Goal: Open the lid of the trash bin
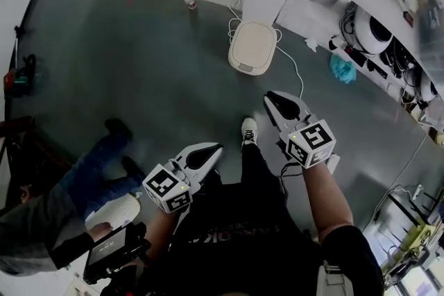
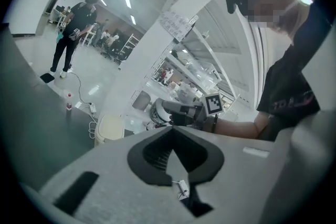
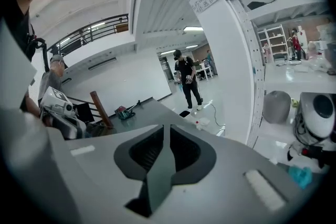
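Closed trash bin [image 1: 253,46] ahead across open floor [image 1: 139,66], left tool [image 1: 216,149] clenched, right tool [image 1: 272,100] slightly parted

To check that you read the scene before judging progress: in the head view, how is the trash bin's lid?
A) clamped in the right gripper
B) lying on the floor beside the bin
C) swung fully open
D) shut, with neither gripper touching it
D: the trash bin lid lies flat and closed, while the left gripper and right gripper both hang well short of it.
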Demonstrator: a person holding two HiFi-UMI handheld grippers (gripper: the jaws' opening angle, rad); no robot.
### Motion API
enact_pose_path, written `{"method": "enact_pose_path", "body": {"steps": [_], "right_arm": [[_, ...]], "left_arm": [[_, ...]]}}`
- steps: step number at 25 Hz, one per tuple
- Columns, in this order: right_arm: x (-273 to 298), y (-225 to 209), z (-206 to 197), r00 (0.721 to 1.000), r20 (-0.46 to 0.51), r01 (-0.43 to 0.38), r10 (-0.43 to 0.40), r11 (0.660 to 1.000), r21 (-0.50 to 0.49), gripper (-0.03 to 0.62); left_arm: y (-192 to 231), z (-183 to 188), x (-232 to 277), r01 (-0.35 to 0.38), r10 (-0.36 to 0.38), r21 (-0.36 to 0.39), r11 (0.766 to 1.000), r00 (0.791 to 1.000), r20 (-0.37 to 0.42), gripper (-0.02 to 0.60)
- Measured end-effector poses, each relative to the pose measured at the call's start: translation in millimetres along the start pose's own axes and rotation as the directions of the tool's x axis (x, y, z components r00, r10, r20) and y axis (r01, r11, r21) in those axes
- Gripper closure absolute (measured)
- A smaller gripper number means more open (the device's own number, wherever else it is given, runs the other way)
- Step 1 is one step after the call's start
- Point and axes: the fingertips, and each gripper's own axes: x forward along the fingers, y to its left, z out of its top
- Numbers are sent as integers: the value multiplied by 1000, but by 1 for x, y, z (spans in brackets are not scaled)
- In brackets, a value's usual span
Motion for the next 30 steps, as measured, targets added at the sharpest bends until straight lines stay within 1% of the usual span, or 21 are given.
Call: {"method": "enact_pose_path", "body": {"steps": [3,5,8,11,13,16,18,20,23,28,30], "right_arm": [[24,-24,-13,999,-32,26,-28,998,-52,543],[42,-39,-27,996,-68,50,-60,990,-131,531],[71,-59,-60,984,-140,71,-111,962,-264,516],[105,-77,-103,963,-229,57,-140,940,-335,487],[129,-91,-137,940,-298,36,-164,919,-392,484],[164,-116,-190,893,-397,-2,-212,880,-475,479],[185,-132,-218,860,-442,-20,-254,850,-526,474],[203,-147,-242,828,-477,-31,-293,827,-561,471],[229,-163,-268,790,-514,-44,-333,806,-590,461],[264,-186,-317,716,-579,-93,-391,768,-634,451],[277,-193,-327,700,-583,-96,-412,755,-649,448]], "left_arm": [[14,-12,0,-24,24,-35,999,1000,-5,581],[22,-21,0,-42,42,-55,998,999,-15,581],[30,-39,-1,-67,64,-87,994,997,-35,581],[35,-58,-7,-93,86,-131,987,995,-53,581],[40,-70,-9,-109,101,-159,981,993,-59,581],[48,-94,-11,-127,114,-199,972,991,-73,581],[52,-111,-12,-137,120,-224,965,989,-86,581],[55,-121,-11,-136,121,-233,963,990,-78,581],[61,-139,-12,-139,120,-255,957,989,-86,581],[81,-165,-17,-166,139,-304,938,984,-108,581],[90,-172,-19,-176,149,-320,931,983,-109,581]]}}
